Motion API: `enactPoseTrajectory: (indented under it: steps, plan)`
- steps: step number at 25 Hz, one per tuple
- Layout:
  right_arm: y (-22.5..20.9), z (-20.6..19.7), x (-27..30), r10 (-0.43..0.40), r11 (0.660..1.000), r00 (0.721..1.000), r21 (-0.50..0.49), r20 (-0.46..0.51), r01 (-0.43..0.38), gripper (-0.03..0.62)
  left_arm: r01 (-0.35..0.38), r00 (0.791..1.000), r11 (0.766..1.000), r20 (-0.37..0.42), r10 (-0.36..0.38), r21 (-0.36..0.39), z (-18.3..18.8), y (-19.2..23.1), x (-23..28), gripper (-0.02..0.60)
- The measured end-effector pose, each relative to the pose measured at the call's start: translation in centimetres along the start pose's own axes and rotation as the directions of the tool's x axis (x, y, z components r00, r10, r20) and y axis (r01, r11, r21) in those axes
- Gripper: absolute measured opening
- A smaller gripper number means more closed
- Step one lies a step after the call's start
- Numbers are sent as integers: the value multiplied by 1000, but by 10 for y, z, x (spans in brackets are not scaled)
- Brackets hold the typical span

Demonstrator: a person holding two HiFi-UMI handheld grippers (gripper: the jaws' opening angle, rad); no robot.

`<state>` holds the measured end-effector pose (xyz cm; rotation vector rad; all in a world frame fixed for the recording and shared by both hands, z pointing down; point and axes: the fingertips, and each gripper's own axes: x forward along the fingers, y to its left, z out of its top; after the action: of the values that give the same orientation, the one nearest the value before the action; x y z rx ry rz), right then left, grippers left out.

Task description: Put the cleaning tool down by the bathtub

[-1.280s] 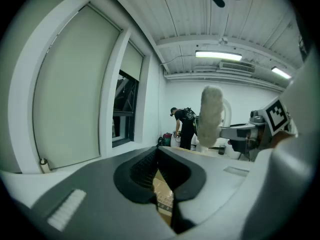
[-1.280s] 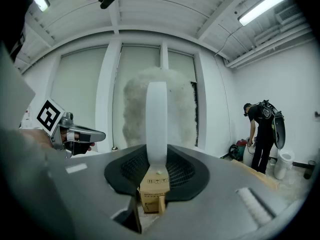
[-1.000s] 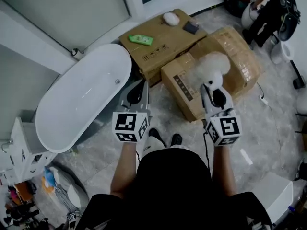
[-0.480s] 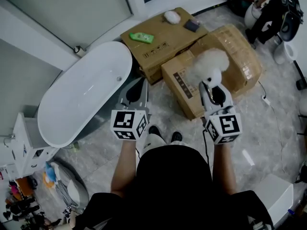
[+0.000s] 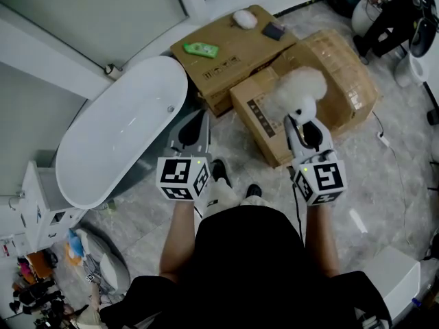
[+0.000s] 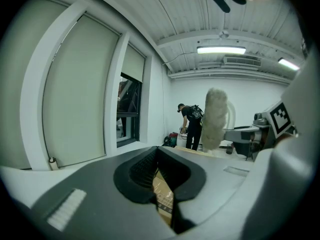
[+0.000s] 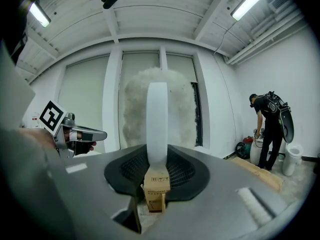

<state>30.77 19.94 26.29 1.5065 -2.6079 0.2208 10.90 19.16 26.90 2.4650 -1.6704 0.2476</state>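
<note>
The cleaning tool is a duster with a fluffy white head and a white handle. My right gripper is shut on that handle and holds the duster upright above the cardboard boxes; in the right gripper view the gripper shows the handle clamped between its pads. The white oval bathtub lies to the left on the marble floor. Just right of the tub's near side hangs my left gripper, shut with nothing in it. The left gripper view shows that gripper and the duster off to its right.
Two cardboard boxes stand right of the tub's far end, with a green item, a white object and a dark one on top. A person works at the far right. A white cabinet stands at the left.
The person's feet have stepped forward a little and the view has drifted. Both grippers keep their pose, the duster still in the right one.
</note>
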Motion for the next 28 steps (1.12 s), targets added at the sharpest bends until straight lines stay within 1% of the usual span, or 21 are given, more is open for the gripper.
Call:
enactPoseTrajectory:
  steps: [6, 13, 19, 28]
  plan:
    - [-2, 4, 18, 2, 1000, 1000, -6, -2, -2, 103, -1, 1000, 1000, 0, 1, 5, 3, 11, 12, -2]
    - [3, 11, 51, -8, 1000, 1000, -17, -11, 8, 103, 9, 1000, 1000, -1, -9, 0, 5, 40, 32, -2]
    - [7, 21, 89, -24, 999, 1000, -31, -19, 23, 103, 23, 1000, 1000, -4, -23, 7, 11, 74, 55, -2]
    - [28, 36, 158, -66, 998, 997, -25, -31, 65, 103, 69, 997, 997, -21, -69, 15, 18, 142, 89, -2]
